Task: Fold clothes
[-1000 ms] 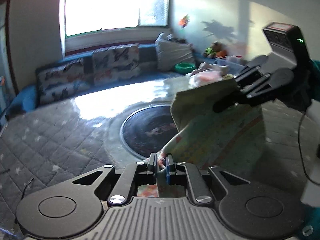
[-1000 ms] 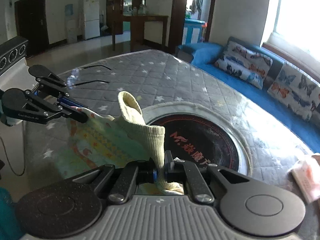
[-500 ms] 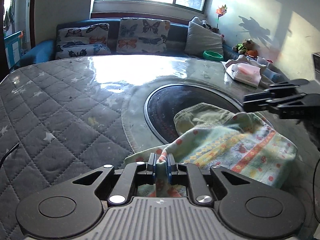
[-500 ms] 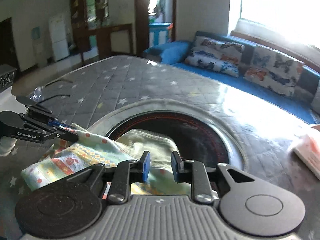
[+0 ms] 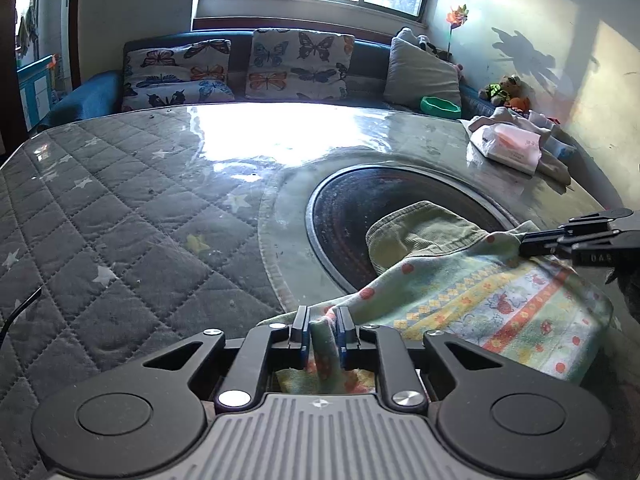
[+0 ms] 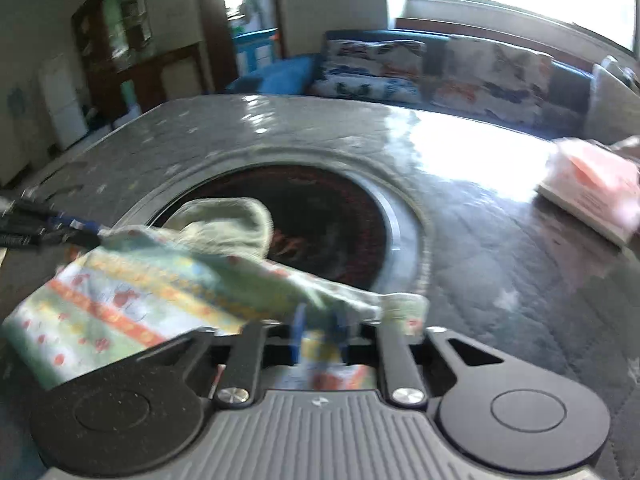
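Observation:
A small patterned garment (image 5: 480,300) with a pale green ribbed cuff lies flat on the grey quilted table (image 5: 120,220), partly over the round dark inset (image 5: 352,208). My left gripper (image 5: 323,320) is shut on a bunched edge of it at the near side. In the left wrist view my right gripper (image 5: 528,242) rests at the garment's far right edge. The right wrist view is blurred: the right gripper (image 6: 318,320) has its fingers apart, with the garment (image 6: 132,292) lying across and under them. The left gripper (image 6: 80,232) shows at the left edge.
A pink and white tissue pack (image 5: 508,144) lies on other cloth at the table's far right. A sofa with butterfly cushions (image 5: 296,64) and a green bowl (image 5: 440,106) stand behind the table. A dark cable (image 5: 20,308) crosses the left edge.
The garment, held up by both grippers a second ago, now lies on the table. The right gripper opened and let go, then swung right. The left gripper keeps its hold.

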Available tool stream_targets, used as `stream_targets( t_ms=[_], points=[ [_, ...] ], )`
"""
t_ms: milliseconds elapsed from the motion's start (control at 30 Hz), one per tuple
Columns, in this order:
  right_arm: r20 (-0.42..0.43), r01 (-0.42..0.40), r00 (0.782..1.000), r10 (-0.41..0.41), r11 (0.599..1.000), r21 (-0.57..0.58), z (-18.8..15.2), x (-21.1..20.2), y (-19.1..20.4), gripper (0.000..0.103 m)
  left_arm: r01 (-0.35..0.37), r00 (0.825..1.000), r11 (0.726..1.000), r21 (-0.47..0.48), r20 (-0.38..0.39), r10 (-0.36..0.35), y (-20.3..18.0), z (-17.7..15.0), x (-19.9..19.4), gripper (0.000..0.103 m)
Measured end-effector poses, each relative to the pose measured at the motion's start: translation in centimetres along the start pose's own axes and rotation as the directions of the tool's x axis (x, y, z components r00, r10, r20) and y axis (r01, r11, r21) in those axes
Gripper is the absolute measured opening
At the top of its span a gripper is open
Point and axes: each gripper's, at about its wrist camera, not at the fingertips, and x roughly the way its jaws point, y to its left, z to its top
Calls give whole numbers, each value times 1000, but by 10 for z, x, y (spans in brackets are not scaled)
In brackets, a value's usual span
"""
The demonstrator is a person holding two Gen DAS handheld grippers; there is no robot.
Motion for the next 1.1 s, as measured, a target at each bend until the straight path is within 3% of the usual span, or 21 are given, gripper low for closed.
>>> stream_targets(
  t_ms=[200,333,467,633,800,1100],
  points=[
    [50,-7,999,9,999,-47,8,-9,22,10,-46,999,999,-23,9,46,3,6,-3,25],
    [38,-82,996,86,992,-97,15,1,45,10,-88,996,996,-35,9,88,8,11,-3,24],
    [18,-78,997,80,994,-81,18,20,49,11,-107,994,993,-55,14,108,8,15,-7,22],
    [36,-64,997,66,996,-56,23,21,48,12,-8,999,999,-39,53,11,-17,21,-22,22],
    [45,-126,991,129,989,-72,20,6,59,15,140,989,990,-36,43,-138,-51,28,-10,22],
    [3,-196,980,199,968,-154,0,-7,85,15,135,990,989,-59,-26,-137,-66,30,37,22]
  ],
)
